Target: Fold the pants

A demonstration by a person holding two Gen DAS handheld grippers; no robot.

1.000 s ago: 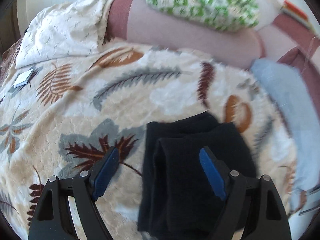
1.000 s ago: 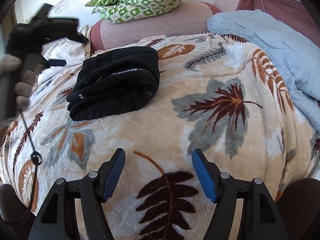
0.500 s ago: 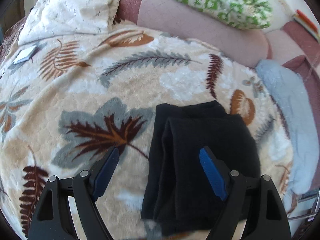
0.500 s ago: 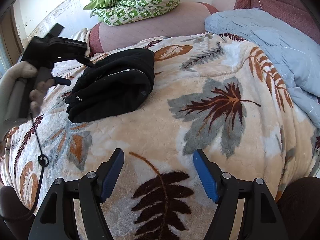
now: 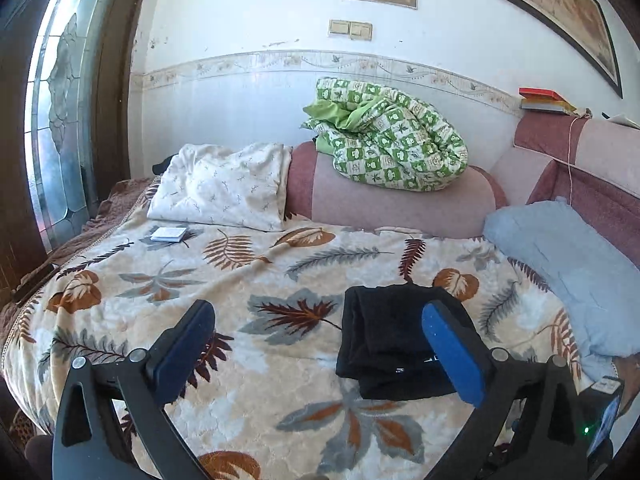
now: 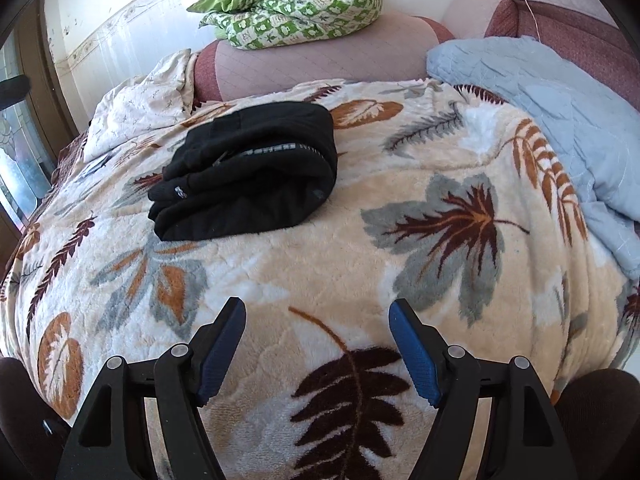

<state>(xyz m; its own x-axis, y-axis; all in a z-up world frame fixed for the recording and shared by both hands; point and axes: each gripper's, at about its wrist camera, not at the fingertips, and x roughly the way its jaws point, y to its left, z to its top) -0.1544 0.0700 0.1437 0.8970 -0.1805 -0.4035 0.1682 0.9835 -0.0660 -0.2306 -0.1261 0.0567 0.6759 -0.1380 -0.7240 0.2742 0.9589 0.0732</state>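
While both grippers, left (image 5: 318, 346) and right (image 6: 317, 350), hang with jaws released, folded black pants (image 6: 248, 178) lie on the leaf-print blanket (image 6: 320, 248).

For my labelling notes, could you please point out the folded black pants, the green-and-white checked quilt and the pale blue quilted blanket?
folded black pants (image 6: 248, 176): right wrist view, middle of the top layer.
green-and-white checked quilt (image 5: 394, 142): left wrist view, centre of the bundle.
pale blue quilted blanket (image 6: 560, 120): right wrist view, its broad upper surface.
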